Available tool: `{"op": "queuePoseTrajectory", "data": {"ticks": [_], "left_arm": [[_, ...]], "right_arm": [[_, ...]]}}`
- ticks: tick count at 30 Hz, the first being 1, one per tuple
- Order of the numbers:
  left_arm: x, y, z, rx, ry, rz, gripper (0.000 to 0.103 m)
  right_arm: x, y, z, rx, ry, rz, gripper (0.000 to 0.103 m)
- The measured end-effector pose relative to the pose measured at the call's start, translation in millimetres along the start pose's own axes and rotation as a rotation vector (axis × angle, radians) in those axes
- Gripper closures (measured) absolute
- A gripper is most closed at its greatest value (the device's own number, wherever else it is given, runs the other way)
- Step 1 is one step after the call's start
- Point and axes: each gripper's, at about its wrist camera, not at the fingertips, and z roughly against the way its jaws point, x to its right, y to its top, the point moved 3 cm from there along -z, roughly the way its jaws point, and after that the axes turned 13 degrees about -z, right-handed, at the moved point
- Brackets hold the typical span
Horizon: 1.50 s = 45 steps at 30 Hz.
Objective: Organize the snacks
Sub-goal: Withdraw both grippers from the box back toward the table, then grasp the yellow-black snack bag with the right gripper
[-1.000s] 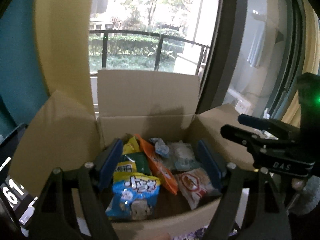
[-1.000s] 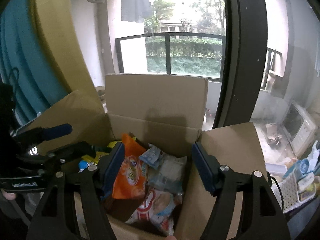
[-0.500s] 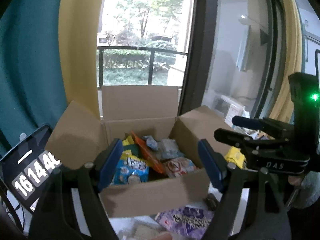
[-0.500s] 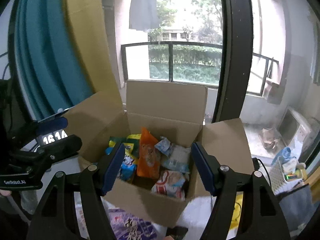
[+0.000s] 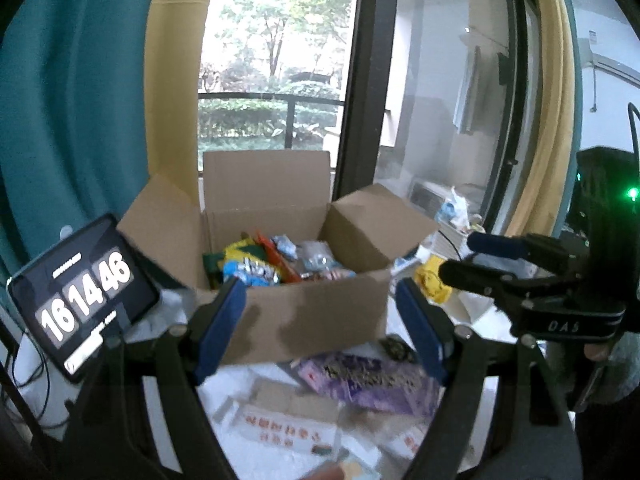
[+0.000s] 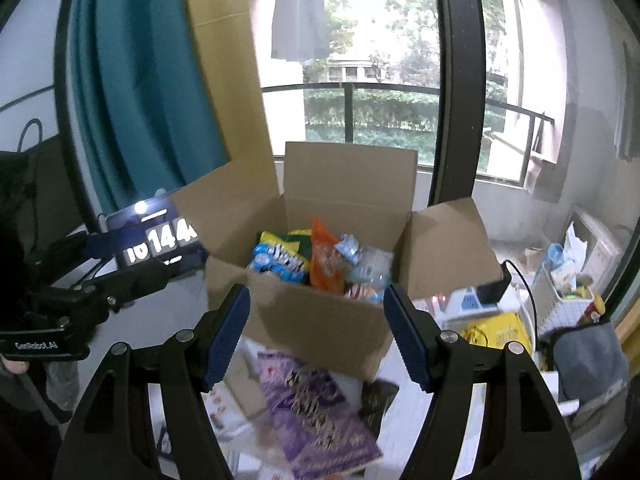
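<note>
Both my tools stand with jaws wide apart and empty: left gripper [image 5: 320, 328], right gripper [image 6: 316, 334]. They hang short of the cardboard box [image 6: 320, 324], which sits open on the white table [image 5: 472, 320] and holds several packets. A purple snack bag [image 6: 316, 404] lies flat on the table just in front of the box, between my right jaws in that view. I judge it light, soft and crinkly, its film likely slippery; contents may crush. Best hold appears to be a sealed edge or corner, pinched gently. A tablet clock [image 5: 80, 296] stands left of the box
</note>
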Motion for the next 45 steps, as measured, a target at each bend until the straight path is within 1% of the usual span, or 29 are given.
{"op": "queuePoseTrajectory", "data": {"ticks": [7, 13, 17, 21, 24, 34, 38, 41, 45], "left_arm": [[7.8, -27.8, 26.2, -0.017, -0.009, 0.020, 0.024], [17.5, -46.3, 49.0, -0.027, -0.010, 0.004, 0.024], [22.8, -59.0, 54.9, -0.047, -0.011, -0.002, 0.024], [30.5, -78.8, 58.4, -0.083, -0.024, -0.003, 0.024], [31.1, -95.2, 58.4, -0.117, -0.036, 0.024, 0.024], [41.0, -151.2, 62.1, -0.217, -0.051, 0.077, 0.024], [48.5, -173.3, 61.5, -0.264, -0.061, 0.085, 0.024], [51.9, -184.9, 60.4, -0.287, -0.050, 0.081, 0.024], [51.0, -200.1, 56.8, -0.322, -0.059, 0.112, 0.024]], "right_arm": [[-10.8, -35.2, 25.5, -0.025, 0.006, 0.014, 0.031], [-14.8, -61.2, 42.9, -0.048, 0.006, 0.019, 0.031], [-15.2, -75.7, 50.5, -0.065, 0.007, 0.009, 0.031], [-11.9, -94.9, 54.9, -0.091, 0.012, -0.017, 0.031], [-8.2, -112.8, 54.0, -0.126, 0.032, -0.066, 0.031], [0.5, -176.6, 51.1, -0.248, 0.041, -0.155, 0.031], [-4.0, -205.7, 49.3, -0.315, 0.052, -0.150, 0.031], [-8.5, -225.9, 45.6, -0.370, 0.060, -0.144, 0.031], [-8.5, -247.3, 41.5, -0.423, 0.057, -0.154, 0.031]]}}
